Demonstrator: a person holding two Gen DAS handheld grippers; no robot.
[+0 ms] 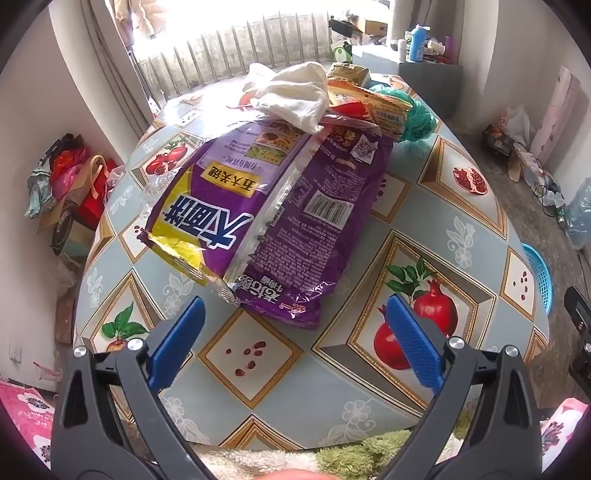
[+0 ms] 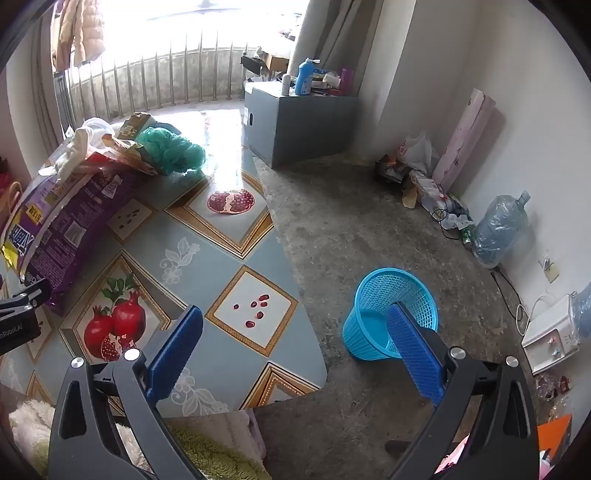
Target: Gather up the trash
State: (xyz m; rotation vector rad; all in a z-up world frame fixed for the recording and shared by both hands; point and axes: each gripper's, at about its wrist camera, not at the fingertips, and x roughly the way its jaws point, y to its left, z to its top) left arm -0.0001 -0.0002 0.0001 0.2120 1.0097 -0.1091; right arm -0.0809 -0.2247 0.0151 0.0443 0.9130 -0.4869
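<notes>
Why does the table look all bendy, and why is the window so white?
Left wrist view: the fisheye lens bulges the table like a dome, and the window is washed out by daylight. Right wrist view: the table edge curves, sunlight glares off its far end, and dark corners ring the picture.

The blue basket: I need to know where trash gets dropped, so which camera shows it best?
The right wrist view. There the blue basket stands whole on the floor beside the table, open top visible, partly behind one pad of the right gripper. The left wrist view catches only a sliver of it past the table edge.
</notes>
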